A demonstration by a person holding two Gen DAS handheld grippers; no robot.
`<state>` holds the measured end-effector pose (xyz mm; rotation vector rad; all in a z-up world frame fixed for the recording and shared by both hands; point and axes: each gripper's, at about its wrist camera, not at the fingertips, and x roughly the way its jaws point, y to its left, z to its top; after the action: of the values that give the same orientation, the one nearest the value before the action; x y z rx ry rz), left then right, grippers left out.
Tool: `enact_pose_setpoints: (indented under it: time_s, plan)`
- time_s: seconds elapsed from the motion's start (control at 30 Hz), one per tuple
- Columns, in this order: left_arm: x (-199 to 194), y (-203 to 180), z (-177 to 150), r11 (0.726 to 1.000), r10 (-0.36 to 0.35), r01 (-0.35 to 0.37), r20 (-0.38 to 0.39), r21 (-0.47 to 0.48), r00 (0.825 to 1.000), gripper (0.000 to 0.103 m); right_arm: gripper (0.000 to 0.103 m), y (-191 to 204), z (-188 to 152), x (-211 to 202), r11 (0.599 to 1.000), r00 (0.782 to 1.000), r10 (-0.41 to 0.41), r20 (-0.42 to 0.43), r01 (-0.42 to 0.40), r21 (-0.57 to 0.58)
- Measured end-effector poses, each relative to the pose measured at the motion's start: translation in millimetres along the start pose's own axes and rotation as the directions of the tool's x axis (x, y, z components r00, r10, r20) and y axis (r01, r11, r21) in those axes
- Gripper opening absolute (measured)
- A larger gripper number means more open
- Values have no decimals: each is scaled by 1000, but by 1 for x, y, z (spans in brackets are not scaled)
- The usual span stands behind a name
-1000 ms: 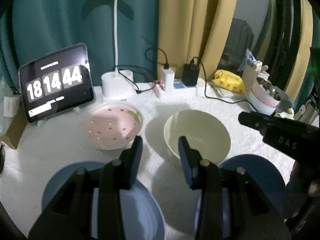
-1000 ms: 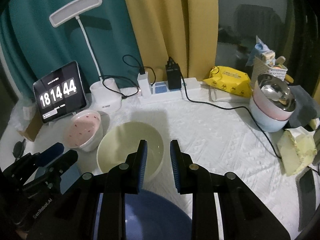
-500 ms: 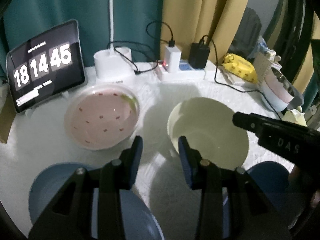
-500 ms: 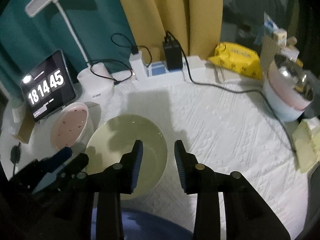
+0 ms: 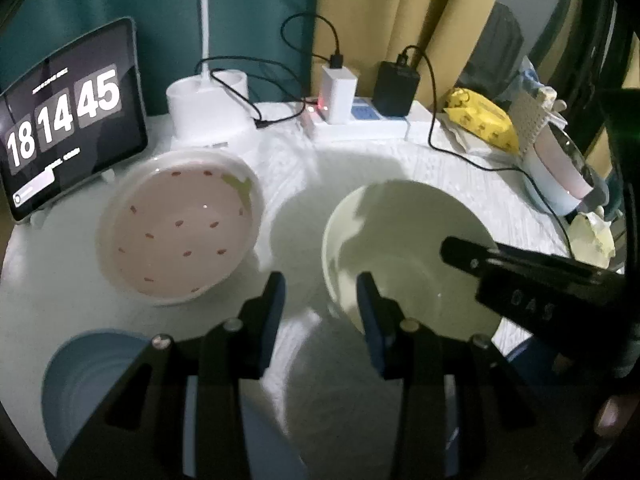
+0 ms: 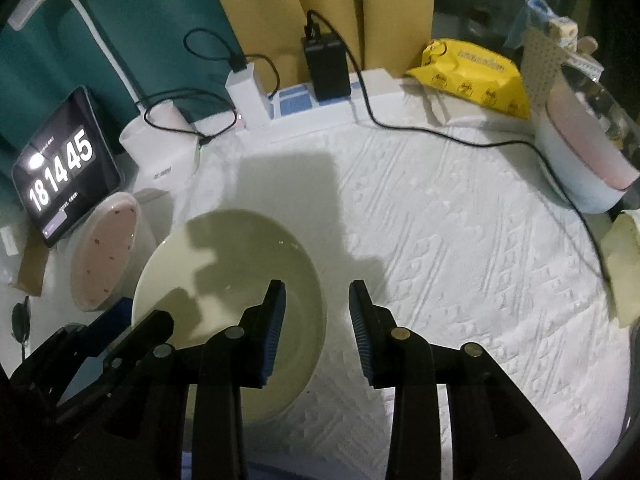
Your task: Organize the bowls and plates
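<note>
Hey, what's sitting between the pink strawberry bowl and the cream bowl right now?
Nothing sits there: in the left wrist view, only bare white tablecloth separates the pink bowl from the cream bowl, shaded by the bowl's shadow.

Left wrist view: close above tabletop (image 5: 52,292) near edge, facing far edge and curtains. Right wrist view: higher, just right, angled down, same heading. Shared: cream bowl (image 5: 404,248) (image 6: 224,280), pink bowl (image 5: 180,232) (image 6: 106,256), clock tablet (image 5: 68,120) (image 6: 60,168), power strip (image 5: 360,126) (image 6: 320,108).

Speckled bowl (image 5: 180,236) left of plain bowl (image 5: 404,256).
</note>
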<state>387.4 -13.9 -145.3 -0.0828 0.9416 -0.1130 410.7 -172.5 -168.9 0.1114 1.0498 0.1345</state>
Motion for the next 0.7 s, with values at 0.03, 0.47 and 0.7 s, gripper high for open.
enact_pose_setpoints:
  time_s: [0.03, 0.47, 0.7]
  plan:
    - [1, 0, 0, 1000, 3, -3, -4, -5, 1000, 38, 34, 0, 0, 1, 1000, 1000, 5, -3, -5, 0]
    - [8, -2, 1, 999, -44, 44, 2, -5, 999, 37, 16, 7, -3, 12, 999, 1000, 0, -8, -1, -54]
    - [6, -5, 0, 998, -57, 57, 19, 5, 998, 31, 11, 6, -5, 8, 997, 1000, -5, 13, 6, -71]
